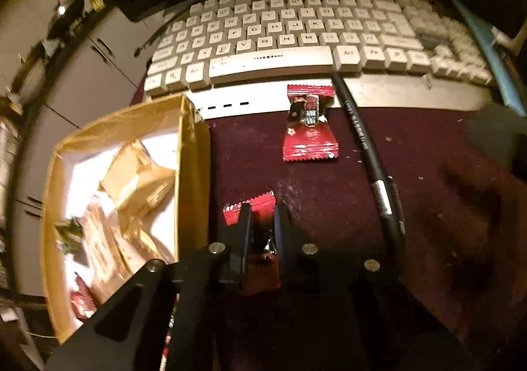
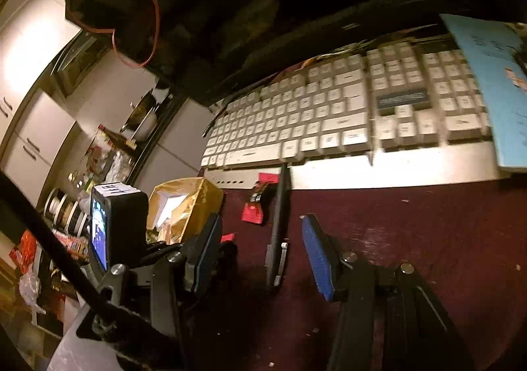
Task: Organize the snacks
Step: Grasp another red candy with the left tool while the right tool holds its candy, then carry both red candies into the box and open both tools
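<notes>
My left gripper [image 1: 262, 211] is shut on a small red snack packet [image 1: 260, 203], low over the dark red table mat, right beside the gold box [image 1: 194, 153]. That open box holds several tan and gold wrapped snacks [image 1: 138, 193]. A second red packet [image 1: 309, 137] lies flat on the mat against the keyboard's front edge. In the right wrist view my right gripper [image 2: 263, 252] stands open, blue pads [image 2: 318, 255] apart, with a black pen [image 2: 276, 232] lying on the mat between them. Beyond it are the second red packet [image 2: 255, 206] and the gold box [image 2: 184, 203].
A white keyboard [image 1: 273, 38] spans the back of the mat [image 1: 329, 199]. The black pen [image 1: 369, 147] runs diagonally to the right of the loose packet. A blue booklet [image 2: 487, 81] rests on the keyboard's right end. Cabinets and cluttered shelves [image 2: 66, 206] stand off to the left.
</notes>
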